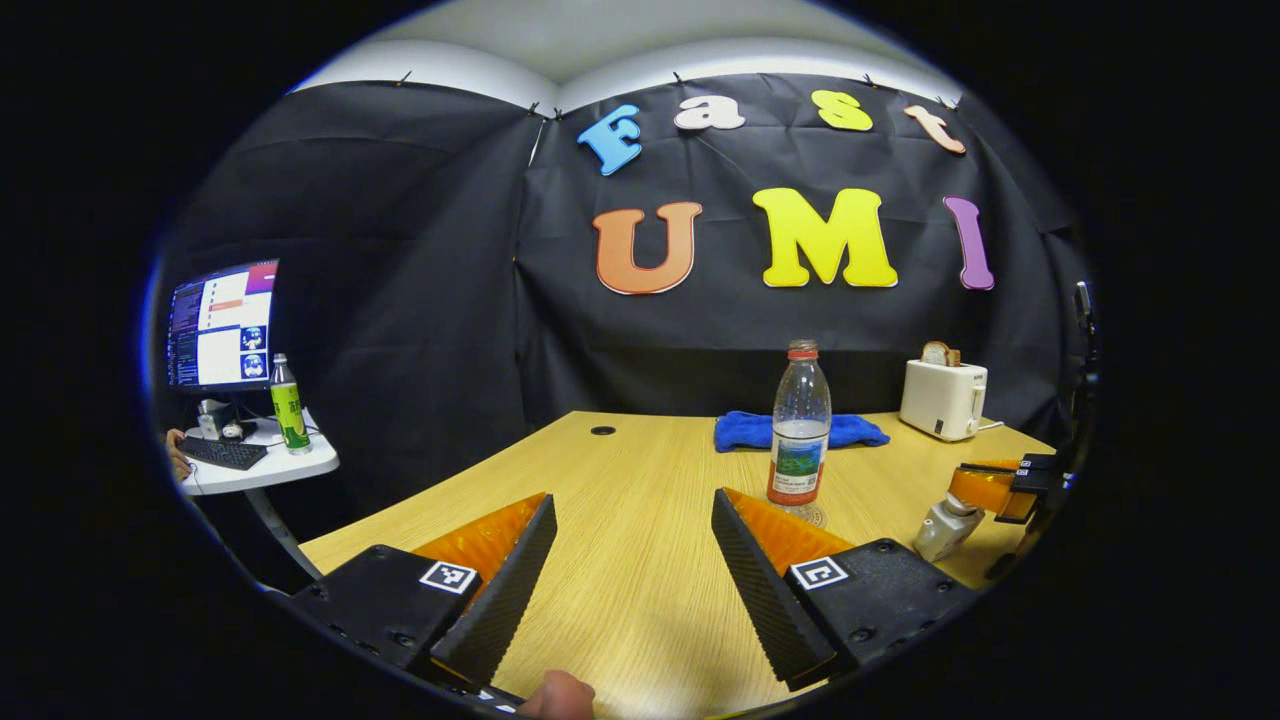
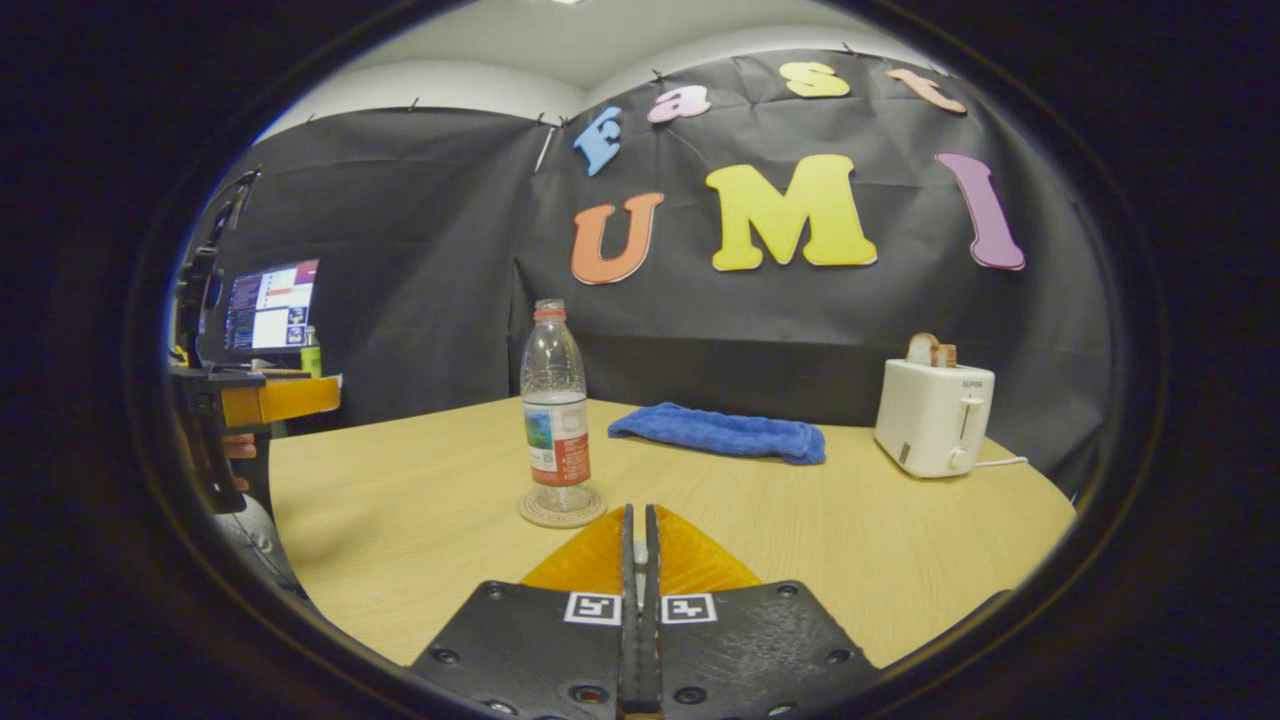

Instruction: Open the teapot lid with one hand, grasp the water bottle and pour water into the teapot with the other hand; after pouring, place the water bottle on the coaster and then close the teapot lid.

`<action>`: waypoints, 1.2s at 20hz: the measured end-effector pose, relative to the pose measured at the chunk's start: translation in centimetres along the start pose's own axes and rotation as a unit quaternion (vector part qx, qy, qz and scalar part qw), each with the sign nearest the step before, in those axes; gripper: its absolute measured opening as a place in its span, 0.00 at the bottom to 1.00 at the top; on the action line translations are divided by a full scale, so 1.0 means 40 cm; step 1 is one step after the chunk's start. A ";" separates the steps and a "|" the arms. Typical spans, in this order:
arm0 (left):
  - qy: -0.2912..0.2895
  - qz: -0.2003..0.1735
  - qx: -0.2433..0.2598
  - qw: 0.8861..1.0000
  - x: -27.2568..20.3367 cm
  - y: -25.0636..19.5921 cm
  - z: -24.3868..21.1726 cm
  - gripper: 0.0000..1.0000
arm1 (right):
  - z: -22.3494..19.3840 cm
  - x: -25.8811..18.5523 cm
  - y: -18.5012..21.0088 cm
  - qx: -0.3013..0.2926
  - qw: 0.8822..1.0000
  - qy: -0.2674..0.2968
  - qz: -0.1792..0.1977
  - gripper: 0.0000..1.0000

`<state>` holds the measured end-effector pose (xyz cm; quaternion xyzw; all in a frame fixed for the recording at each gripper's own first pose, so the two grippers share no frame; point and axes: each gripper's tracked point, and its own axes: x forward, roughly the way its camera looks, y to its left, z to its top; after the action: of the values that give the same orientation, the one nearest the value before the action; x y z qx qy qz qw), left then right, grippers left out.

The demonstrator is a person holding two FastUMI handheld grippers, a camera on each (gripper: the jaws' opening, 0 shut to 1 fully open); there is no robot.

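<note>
- While our left gripper (image 1: pixel 632 560) hovers over the table (image 1: pixel 620 480) with fingers spread wide, nothing sits between them.
- Ahead and to its right, the water bottle (image 1: pixel 799 425) stands upright on the coaster (image 2: pixel 561 507).
- Our right gripper (image 2: pixel 640 560) is clenched empty, the bottle just ahead-left.

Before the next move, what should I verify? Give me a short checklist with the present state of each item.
1. Water bottle upright on the coaster: ok.
2. Left gripper open, ready to grasp: ok.
3. Right gripper open: not ok, it is shut.
4. Bottle cap off for pouring: not ok, it is on.
5. Teapot lid open: cannot tell.
6. Blue towel and toaster apart from the bottle: ok.
</note>
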<state>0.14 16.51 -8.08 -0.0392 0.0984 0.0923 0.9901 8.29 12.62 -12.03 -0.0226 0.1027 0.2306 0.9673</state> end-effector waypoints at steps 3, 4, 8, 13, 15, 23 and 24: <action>-0.006 -0.004 0.003 1.000 -0.007 -0.018 0.015 0.98 | -0.026 -0.001 0.002 0.003 1.000 0.009 -0.003 0.00; -0.007 -0.006 0.003 1.000 -0.011 -0.022 0.017 0.98 | -0.021 -0.002 0.000 0.004 1.000 0.007 -0.005 0.00; -0.015 -0.016 0.002 1.000 -0.017 -0.055 0.044 0.98 | 0.015 -0.023 -0.004 0.011 1.000 -0.007 -0.015 0.43; -0.031 -0.044 -0.008 0.999 -0.037 -0.155 0.089 0.98 | 0.129 -0.117 -0.100 0.030 0.993 -0.068 -0.095 0.95; -0.034 -0.064 -0.010 0.997 -0.046 -0.209 0.099 0.98 | 0.170 -0.182 -0.157 0.031 0.986 -0.086 -0.140 0.95; -0.059 -0.105 -0.013 0.993 -0.115 -0.351 0.147 0.98 | 0.239 -0.406 -0.255 0.004 0.968 -0.099 -0.232 0.95; -0.067 -0.098 -0.004 0.993 -0.124 -0.344 0.156 0.98 | 0.247 -0.423 -0.254 0.000 0.967 -0.101 -0.236 0.95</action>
<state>-0.85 2.77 -0.16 -0.0465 0.0271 -0.0027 0.9985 -0.02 -3.02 1.11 -0.0228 -0.0036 -0.0030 0.9997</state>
